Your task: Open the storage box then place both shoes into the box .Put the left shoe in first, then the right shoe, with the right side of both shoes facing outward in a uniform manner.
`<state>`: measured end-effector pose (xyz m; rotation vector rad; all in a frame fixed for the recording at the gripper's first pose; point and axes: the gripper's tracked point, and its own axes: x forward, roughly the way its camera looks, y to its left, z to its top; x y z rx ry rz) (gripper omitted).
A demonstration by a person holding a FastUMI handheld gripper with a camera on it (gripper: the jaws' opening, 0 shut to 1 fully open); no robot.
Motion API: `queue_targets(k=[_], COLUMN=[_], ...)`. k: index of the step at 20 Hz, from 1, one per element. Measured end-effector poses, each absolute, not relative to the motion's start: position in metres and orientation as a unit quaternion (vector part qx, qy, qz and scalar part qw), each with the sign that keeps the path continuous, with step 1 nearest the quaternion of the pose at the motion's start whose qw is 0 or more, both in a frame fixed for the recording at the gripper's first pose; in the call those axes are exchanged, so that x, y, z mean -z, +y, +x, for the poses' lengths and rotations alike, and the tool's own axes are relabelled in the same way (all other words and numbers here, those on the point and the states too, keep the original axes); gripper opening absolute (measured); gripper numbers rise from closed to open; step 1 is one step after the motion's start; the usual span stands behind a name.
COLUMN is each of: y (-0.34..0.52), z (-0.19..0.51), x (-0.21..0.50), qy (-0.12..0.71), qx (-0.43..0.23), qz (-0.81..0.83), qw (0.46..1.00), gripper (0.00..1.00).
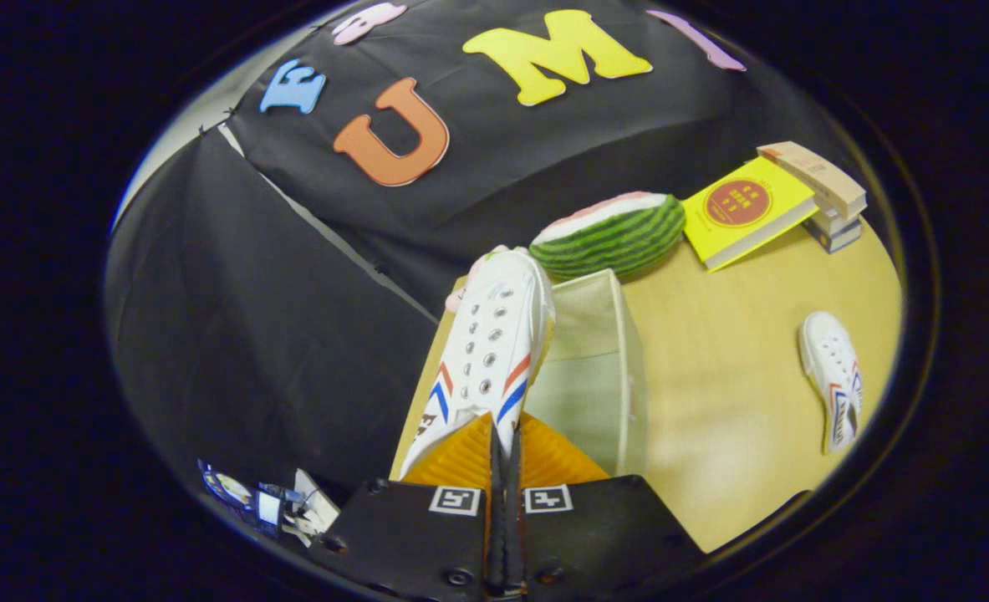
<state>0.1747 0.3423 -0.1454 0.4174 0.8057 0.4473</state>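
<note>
Box (pixel 594 368) mouth open, unobstructed. Watermelon (pixel 611 234) crowds the box's far end. Bare table (pixel 728 401) between box and second shoe (pixel 833 376).

A white shoe (pixel 494 351) with red and blue stripes is held by the closed gripper (pixel 503 447). The box (pixel 594 368) is pale cream. A second white shoe (pixel 833 376) with the same stripes is seen on the light wooden table (pixel 736 418). The watermelon slice (pixel 615 234) is striped green, and the book (pixel 745 209) is yellow with a red circle.
</note>
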Motion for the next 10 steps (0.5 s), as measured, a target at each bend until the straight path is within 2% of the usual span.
queue_targets(k=[5,10], y=[0.382,0.383], z=[0.177,0.185], x=[0.178,0.209], qy=[0.384,0.392], qx=[-0.183,-0.146], qz=[0.177,0.155], qw=[0.888,0.895], gripper=[0.06,0.06])
